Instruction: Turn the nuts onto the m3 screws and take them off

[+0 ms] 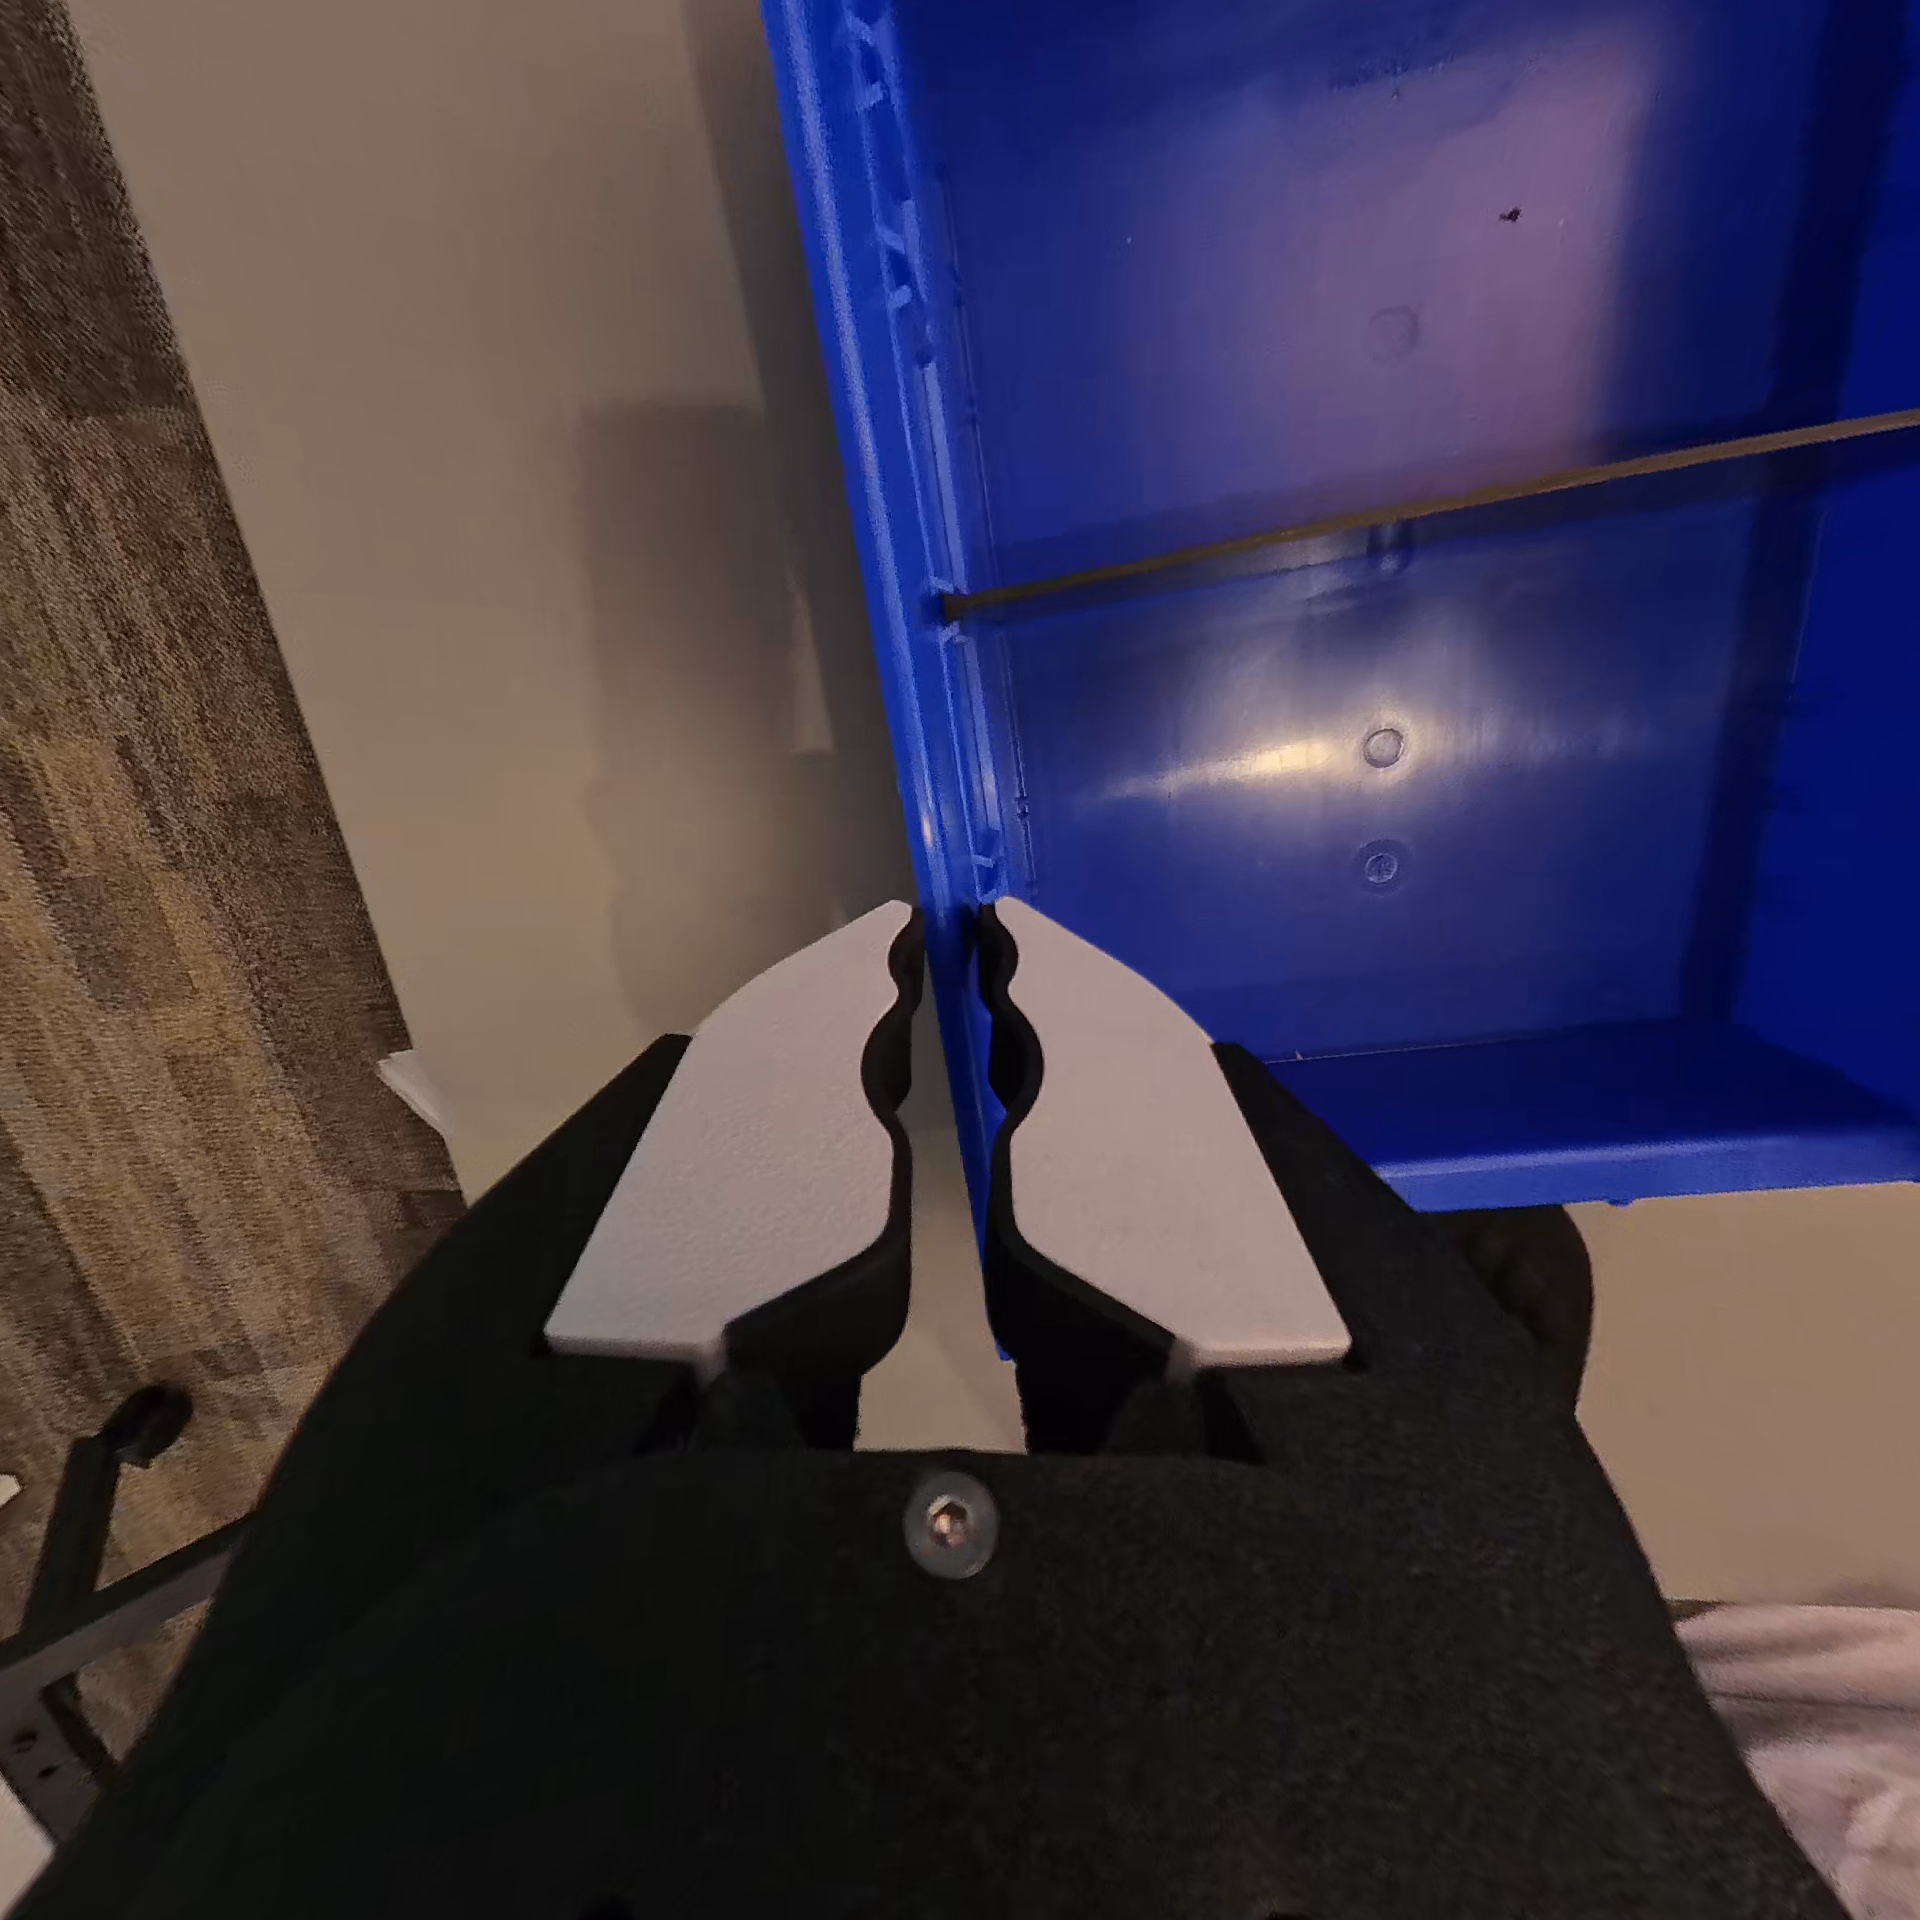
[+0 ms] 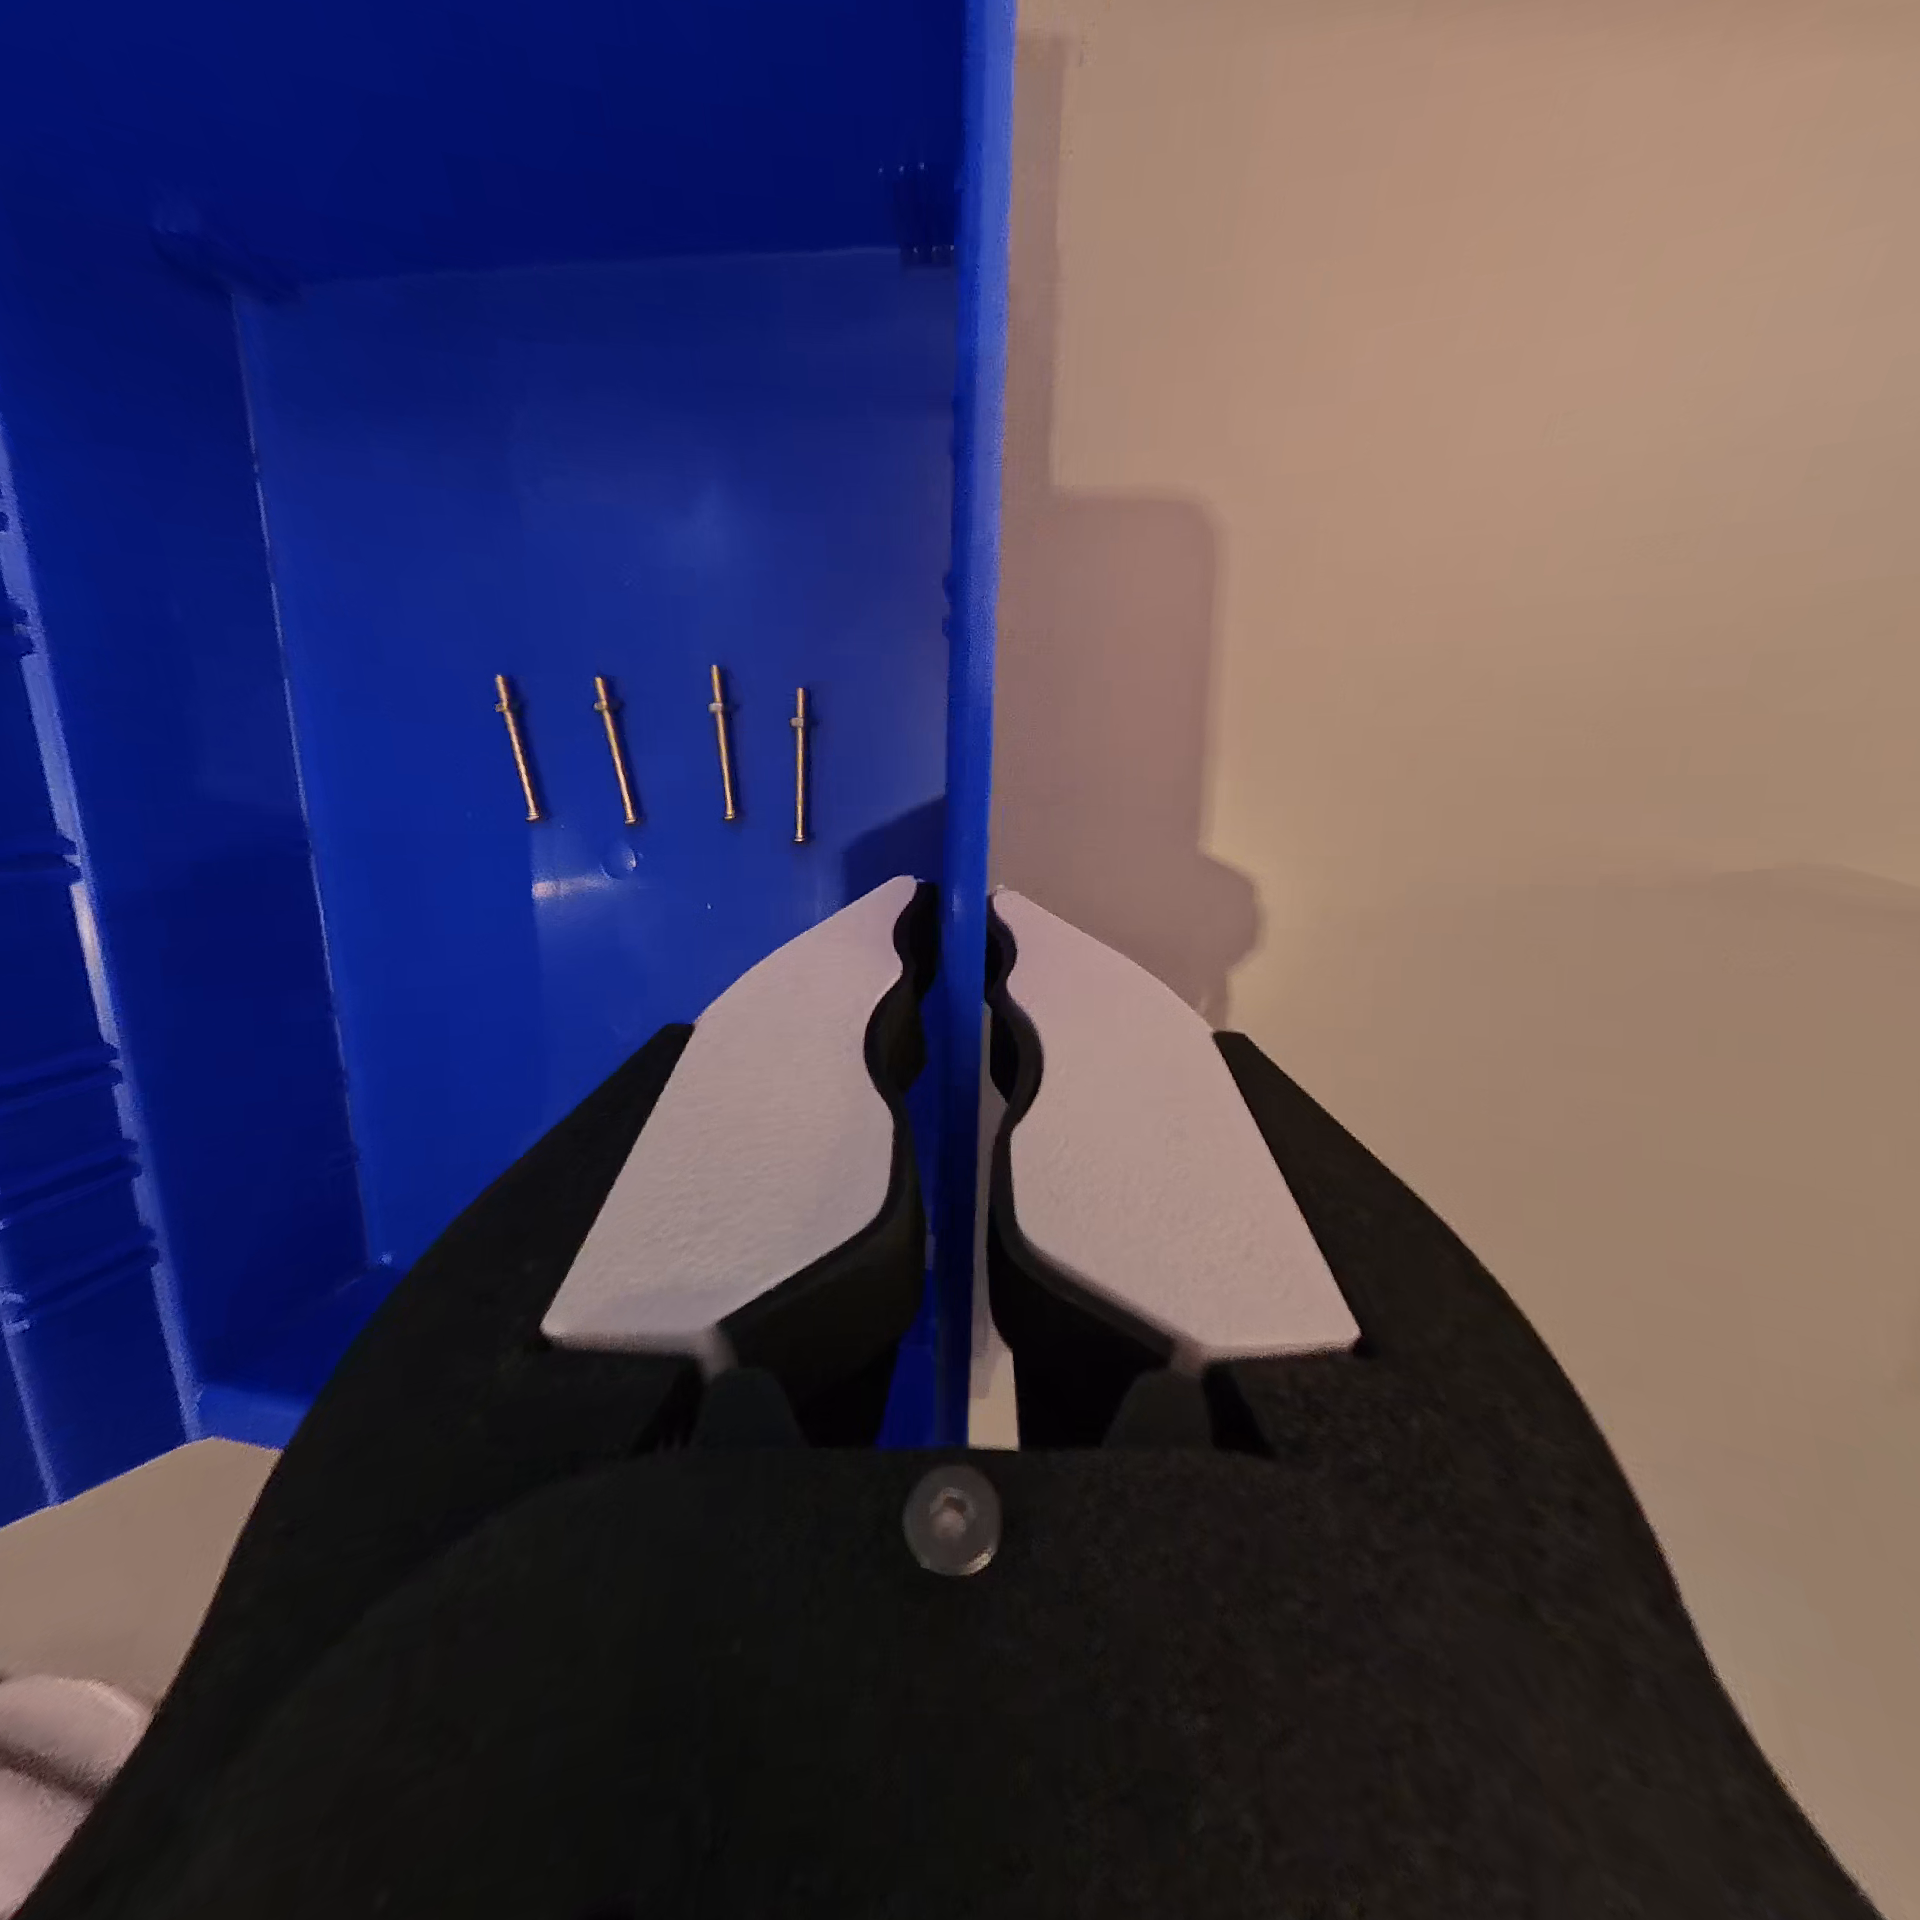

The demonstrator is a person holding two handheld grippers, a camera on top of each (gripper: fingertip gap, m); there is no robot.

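Several thin brass screws (image 2: 617, 750), each with a small nut near its far end, lie side by side on the floor of a blue plastic bin (image 2: 436, 540). My right gripper (image 2: 958, 896) is shut on the bin's right wall (image 2: 982, 520), one finger inside and one outside. My left gripper (image 1: 948, 914) is shut on the bin's left wall (image 1: 883, 436) in the same way. In the left wrist view the bin (image 1: 1455, 831) holds no screws that I can see; a thin dark divider (image 1: 1434, 509) crosses it.
The bin rests on a beige tabletop (image 1: 499, 520), which also shows in the right wrist view (image 2: 1507, 520). Brown patterned carpet (image 1: 135, 831) lies past the table's left edge, with a dark metal frame (image 1: 83, 1538) low left. White cloth (image 1: 1849, 1745) shows at the lower right. Left tips to right tips: about 80 centimeters.
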